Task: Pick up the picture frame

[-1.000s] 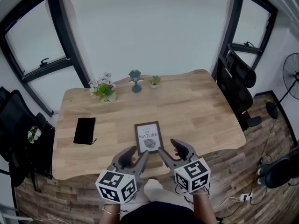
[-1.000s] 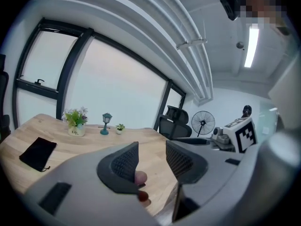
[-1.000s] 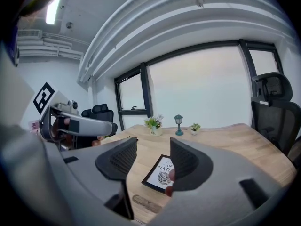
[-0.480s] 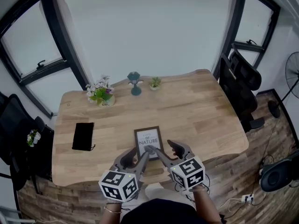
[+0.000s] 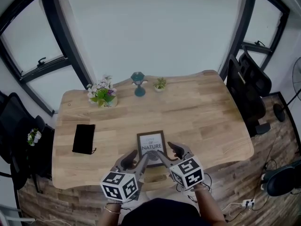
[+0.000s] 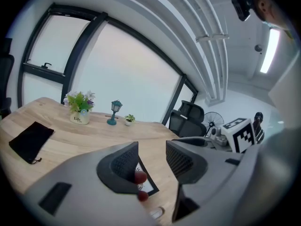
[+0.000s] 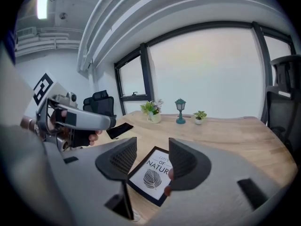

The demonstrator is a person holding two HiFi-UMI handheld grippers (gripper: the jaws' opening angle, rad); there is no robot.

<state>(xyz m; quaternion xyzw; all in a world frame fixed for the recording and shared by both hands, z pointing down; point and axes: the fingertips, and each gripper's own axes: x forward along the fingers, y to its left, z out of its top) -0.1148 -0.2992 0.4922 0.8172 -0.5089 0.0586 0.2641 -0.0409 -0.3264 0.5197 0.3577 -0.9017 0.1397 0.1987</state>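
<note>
Picture frame (image 5: 151,143) on table (image 5: 202,112), left gripper (image 5: 136,160), right gripper (image 5: 170,153) both open, empty, over its near edge.

Wooden table (image 5: 207,112): picture frame (image 5: 151,145), black pouch (image 5: 83,138), flower pot (image 5: 102,96), lamp (image 5: 138,83), small plant (image 5: 160,84)

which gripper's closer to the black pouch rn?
Left. The left gripper is by the picture frame's near-left corner, on the side of the black pouch; the right gripper is by the frame's near-right corner, farther off.
</note>
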